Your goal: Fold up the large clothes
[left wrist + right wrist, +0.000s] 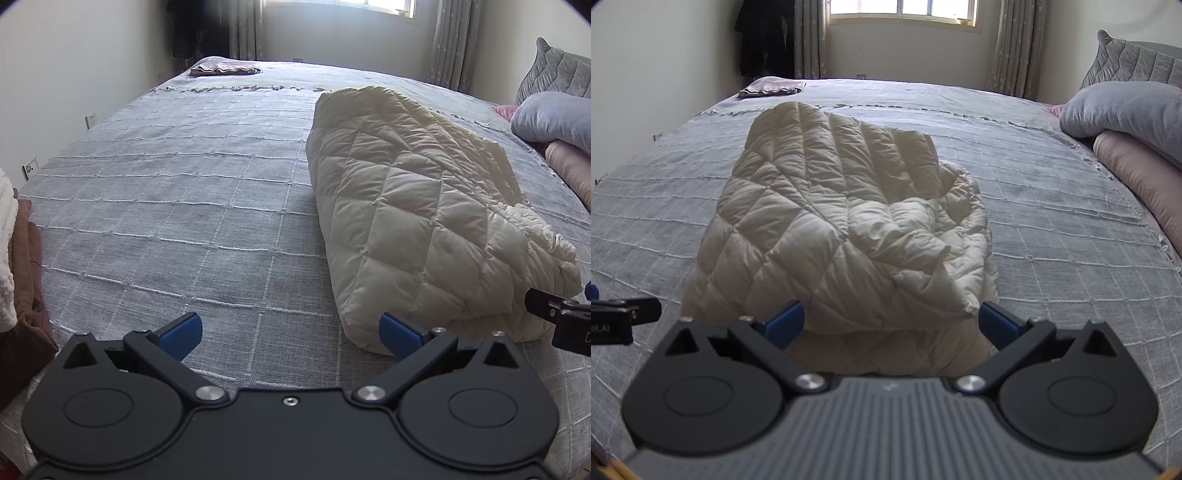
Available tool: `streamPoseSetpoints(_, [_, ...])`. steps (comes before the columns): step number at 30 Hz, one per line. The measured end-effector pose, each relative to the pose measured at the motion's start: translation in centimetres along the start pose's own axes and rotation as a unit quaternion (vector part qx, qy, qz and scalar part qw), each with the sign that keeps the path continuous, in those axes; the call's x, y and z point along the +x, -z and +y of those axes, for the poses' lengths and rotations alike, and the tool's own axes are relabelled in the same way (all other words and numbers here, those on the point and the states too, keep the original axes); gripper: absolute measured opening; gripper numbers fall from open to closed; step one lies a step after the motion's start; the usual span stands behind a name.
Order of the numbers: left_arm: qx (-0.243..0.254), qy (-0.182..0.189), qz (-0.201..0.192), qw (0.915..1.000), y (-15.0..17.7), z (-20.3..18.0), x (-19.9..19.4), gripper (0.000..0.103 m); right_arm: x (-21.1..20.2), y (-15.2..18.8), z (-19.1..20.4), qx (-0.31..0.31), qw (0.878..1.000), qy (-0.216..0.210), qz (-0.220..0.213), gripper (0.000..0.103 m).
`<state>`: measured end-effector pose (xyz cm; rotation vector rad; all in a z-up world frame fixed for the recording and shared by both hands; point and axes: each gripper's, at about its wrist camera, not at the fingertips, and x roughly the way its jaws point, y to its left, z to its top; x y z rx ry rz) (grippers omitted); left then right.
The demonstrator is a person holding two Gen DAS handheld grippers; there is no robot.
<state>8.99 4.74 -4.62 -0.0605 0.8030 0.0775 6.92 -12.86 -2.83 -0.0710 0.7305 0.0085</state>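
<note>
Up front in the left wrist view, the left tongs stood released over the bed, grasping nothing. The folded coat lay on the bed, just right of them, its near corner beside the right fingertip.

From the right wrist view, the right tongs gaped wide, empty, with the coat directly ahead, its near edge between the fingertips.

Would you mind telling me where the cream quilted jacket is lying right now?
The cream quilted jacket lies folded on the grey bedspread, directly ahead of the open right gripper. In the left wrist view it sits right of the left gripper.
</note>
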Motion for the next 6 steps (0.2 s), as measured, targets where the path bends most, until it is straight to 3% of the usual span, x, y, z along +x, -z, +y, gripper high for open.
streamPoseSetpoints(6, [0.004, 0.001, -0.004, 1.0000, -0.05, -0.03, -0.18, 0.103, 0.03, 0.00, 0.07, 0.000, 1.000, 0.001, 0.000, 0.102])
